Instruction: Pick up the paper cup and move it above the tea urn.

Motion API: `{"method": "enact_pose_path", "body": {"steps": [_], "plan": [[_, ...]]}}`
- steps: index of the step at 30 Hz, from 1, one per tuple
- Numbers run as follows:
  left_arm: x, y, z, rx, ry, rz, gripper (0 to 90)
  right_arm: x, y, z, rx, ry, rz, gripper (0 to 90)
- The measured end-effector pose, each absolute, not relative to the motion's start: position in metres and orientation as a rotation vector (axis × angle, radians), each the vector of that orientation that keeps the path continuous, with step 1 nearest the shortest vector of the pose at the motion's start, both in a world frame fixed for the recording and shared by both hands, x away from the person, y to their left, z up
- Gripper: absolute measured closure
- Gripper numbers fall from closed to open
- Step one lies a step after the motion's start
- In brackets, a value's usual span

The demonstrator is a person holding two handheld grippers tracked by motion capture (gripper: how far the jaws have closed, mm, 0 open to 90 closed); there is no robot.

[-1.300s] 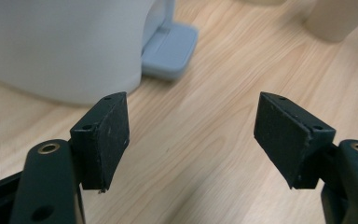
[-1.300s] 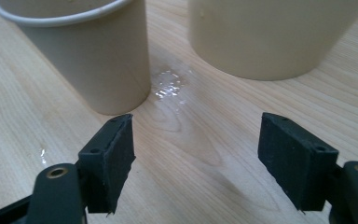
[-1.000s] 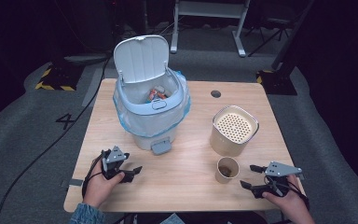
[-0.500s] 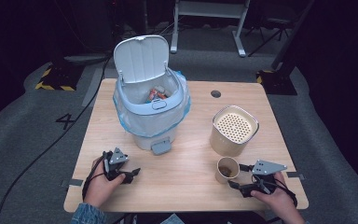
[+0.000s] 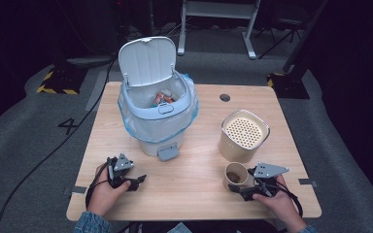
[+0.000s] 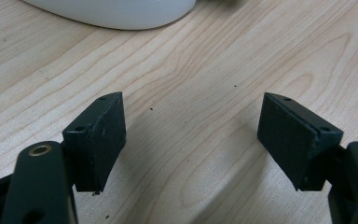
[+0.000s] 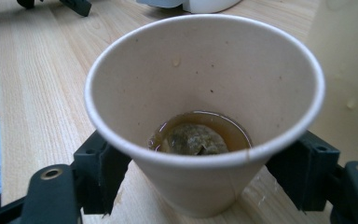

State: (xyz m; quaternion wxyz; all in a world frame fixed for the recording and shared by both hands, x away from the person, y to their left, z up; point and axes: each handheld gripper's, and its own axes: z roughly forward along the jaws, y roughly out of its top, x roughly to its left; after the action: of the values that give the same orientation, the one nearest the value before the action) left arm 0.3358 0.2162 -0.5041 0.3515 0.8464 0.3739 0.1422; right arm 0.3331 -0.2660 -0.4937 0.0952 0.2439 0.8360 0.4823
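The paper cup (image 7: 200, 116) sits between my right gripper's (image 7: 200, 186) wide jaws, not yet clamped. It looks thin and crushable, with a wet teabag (image 7: 191, 139) inside, so I'd squeeze gently low on its wall.

My left gripper (image 6: 191, 140) hangs wide, holding nothing.

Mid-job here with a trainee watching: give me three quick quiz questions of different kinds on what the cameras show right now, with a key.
1. True or false: the bin has its lid open.
2. What sits in the bottom of the paper cup? A) coins B) a wet tea bag in brown liquid C) nothing
3. Fill in: the fingers of the left gripper stand apart over bare ____.

Key: 1 true. 2 B; the cup stands between the fingers of the right gripper, beside the beige canister. 3 table.
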Motion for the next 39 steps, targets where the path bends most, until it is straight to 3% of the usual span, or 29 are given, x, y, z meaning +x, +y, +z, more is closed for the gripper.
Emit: {"method": "enact_pose_path", "body": {"steps": [14, 39], "plan": [[0.336, 0.216, -0.504, 2.190, 0.968, 0.368, 24.0, 0.335, -0.271, -0.485, 0.635, 2.420, 1.526, 30.7], [0.339, 0.215, -0.504, 2.191, 0.964, 0.370, 23.6, 0.333, -0.295, -0.407, 0.662, 2.381, 1.527, 32.2]]}}
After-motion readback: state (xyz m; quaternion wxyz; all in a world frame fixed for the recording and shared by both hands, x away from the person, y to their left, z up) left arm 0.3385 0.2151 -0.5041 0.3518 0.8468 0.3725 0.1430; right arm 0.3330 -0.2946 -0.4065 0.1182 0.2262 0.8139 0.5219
